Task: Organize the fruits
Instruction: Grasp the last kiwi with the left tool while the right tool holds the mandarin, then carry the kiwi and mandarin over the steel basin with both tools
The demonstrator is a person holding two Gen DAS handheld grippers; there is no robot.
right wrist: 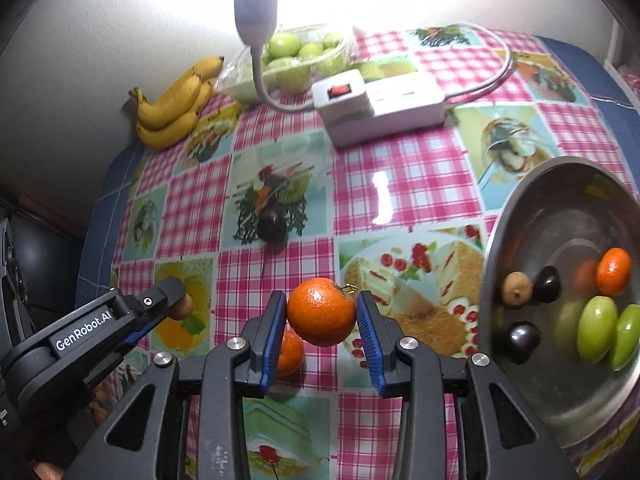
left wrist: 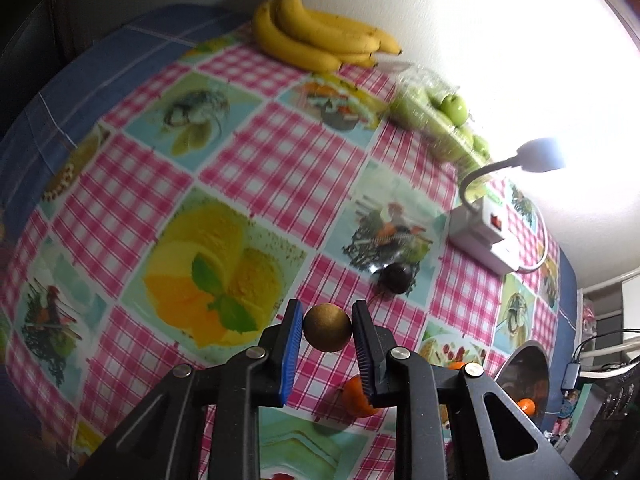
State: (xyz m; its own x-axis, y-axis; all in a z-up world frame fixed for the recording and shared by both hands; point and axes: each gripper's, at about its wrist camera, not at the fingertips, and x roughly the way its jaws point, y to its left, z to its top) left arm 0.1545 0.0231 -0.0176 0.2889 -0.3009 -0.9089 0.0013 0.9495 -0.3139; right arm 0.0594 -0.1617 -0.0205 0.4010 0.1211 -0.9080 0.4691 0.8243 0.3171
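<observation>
1. Right wrist view: the steel bowl (right wrist: 520,216) already holds part of the fruit. Inside it lie a tangerine (right wrist: 613,271), two green fruits (right wrist: 597,328), two dark plums (right wrist: 520,342) and one brown longan-like fruit (right wrist: 517,288).
2. The right gripper (right wrist: 321,312) has its jaws clamped on an orange tangerine (right wrist: 321,311), held above the tablecloth just left of the bowl.
3. The left gripper (left wrist: 327,327) has its jaws clamped on a small brown round fruit (left wrist: 327,328), held clear of the cloth and further left of the bowl.
4. Loose fruit remains on the table: a second tangerine (right wrist: 291,350) below the right gripper, left of the bowl, and a dark plum (right wrist: 272,227) well left of the bowl, toward the wall.
5. Far from the bowl, by the wall, sit a banana bunch (right wrist: 176,108) and a clear pack of green fruit (right wrist: 296,60); whether these belong in the bowl I cannot tell.
6. My judgement: roughly half done. Both held fruits still need dropping in, then the two loose ones.
</observation>
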